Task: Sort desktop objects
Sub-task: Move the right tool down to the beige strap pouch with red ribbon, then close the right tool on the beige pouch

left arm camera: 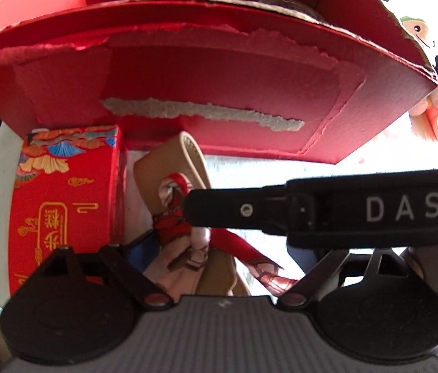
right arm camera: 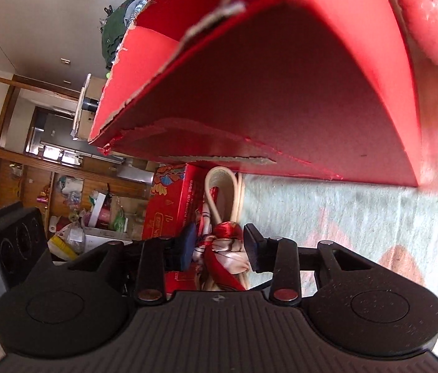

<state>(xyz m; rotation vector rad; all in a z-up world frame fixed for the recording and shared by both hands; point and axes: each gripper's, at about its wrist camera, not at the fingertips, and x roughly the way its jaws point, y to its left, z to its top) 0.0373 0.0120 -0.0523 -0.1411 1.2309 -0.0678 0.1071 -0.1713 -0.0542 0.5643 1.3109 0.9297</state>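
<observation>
- Tan bag [left arm camera: 169, 161] with a red-and-white scarf [left arm camera: 172, 217] knotted on it: lies on the pale table [left arm camera: 250, 168] in the lower centre of the left wrist view, just below the front wall of the big red carton [left arm camera: 219, 77].
- Small red box [left arm camera: 63, 192] with gold ornament: stands just left of the bag, its far end against the carton.
- Right gripper, seen from the left wrist: one black finger [left arm camera: 234, 209] marked "DAS" enters from the right edge; its tip touches the scarf knot.
- Right gripper [right arm camera: 220, 245], own view: the scarf [right arm camera: 228, 248] sits between the two pads in the lower centre. The blue-faced pad presses its left side and the black pad its right, so the fingers are clamped on the scarf.
- The bag's pale handle loops [right arm camera: 222, 186] rise beyond the fingertips, between the small red box [right arm camera: 169, 199] at left and the bare table [right arm camera: 343, 211] at right; the carton [right arm camera: 281, 93] fills the upper frame.
- Left gripper [left arm camera: 219, 258]: its linkage arms splay wide to both lower corners, fingers spread apart and holding nothing; bag and scarf lie in the gap between them.
- Plush toy [left arm camera: 418, 31]: upper right, behind the carton's corner.
</observation>
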